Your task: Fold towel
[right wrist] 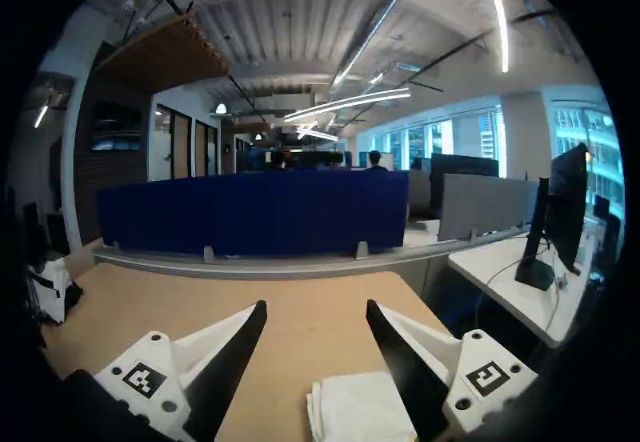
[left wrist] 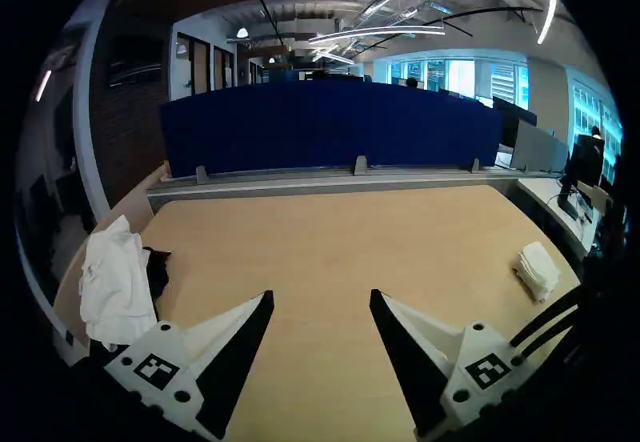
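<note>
In the left gripper view my left gripper (left wrist: 320,302) hangs open above the bare wooden table (left wrist: 344,242), nothing between its fingers. A crumpled white towel pile (left wrist: 116,282) lies at the table's left edge, over something dark. A neatly folded white towel (left wrist: 538,268) rests near the right edge. In the right gripper view my right gripper (right wrist: 316,310) is open, and a folded white towel (right wrist: 360,406) lies just below and between its fingers, nearer the right finger. A white cloth (right wrist: 52,286) sits at the far left of that view.
A blue partition screen (left wrist: 328,126) with a grey rail runs along the table's far edge. To the right stands another desk (right wrist: 520,282) with a monitor (right wrist: 564,210) and cables. Open office space lies beyond the screen.
</note>
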Motion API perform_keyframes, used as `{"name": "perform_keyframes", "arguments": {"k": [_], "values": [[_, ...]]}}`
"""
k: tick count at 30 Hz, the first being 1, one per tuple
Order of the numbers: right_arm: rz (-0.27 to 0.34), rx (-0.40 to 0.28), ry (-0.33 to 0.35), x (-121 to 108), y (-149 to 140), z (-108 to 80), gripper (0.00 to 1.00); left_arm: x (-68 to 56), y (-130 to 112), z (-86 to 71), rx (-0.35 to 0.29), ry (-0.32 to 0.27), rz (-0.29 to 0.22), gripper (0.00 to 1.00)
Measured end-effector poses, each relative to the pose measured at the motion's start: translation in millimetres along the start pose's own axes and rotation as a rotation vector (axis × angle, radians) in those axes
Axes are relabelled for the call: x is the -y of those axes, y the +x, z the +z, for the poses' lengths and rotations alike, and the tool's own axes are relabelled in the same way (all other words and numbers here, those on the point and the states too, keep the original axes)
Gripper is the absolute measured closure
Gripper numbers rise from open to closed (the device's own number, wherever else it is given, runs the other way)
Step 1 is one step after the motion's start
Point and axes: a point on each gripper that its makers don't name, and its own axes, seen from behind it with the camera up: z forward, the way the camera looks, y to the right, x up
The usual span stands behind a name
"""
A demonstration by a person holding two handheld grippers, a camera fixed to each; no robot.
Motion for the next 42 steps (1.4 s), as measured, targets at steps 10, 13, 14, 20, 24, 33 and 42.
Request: {"name": "perform_keyframes", "arguments": {"k": [10,13,14,20,24,33,42], "values": [[0.024,-0.054,0.083,68.5,20.1,0.6,0.03,5.2,12.5,-0.1,-0.04,0.001,-0.004,0.11],[0.021,-0.06,0.105,87.1,23.0,-0.4,0.04,7.1,16.4,0.3,-0.054,0.002,-0.007,0.11],[0.018,-0.061,0.112,92.6,23.9,-0.8,0.04,7.6,17.6,0.5,-0.059,0.002,-0.009,0.11],[-0.002,-0.061,0.154,125.6,26.2,-1.9,0.03,10.1,23.7,0.9,-0.081,0.006,-0.022,0.11],[-0.001,-0.075,0.157,138.2,29.6,-1.4,0.03,12.4,28.8,1.5,-0.098,0.011,-0.024,0.11],[-0.005,-0.071,0.162,149.7,29.9,-2.1,0.03,19.9,46.3,-3.0,-0.162,0.024,-0.011,0.11],[-0.015,-0.089,0.141,148.2,33.4,-2.7,0.03,33.7,88.2,-18.1,-0.325,0.062,-0.007,0.11]]}}
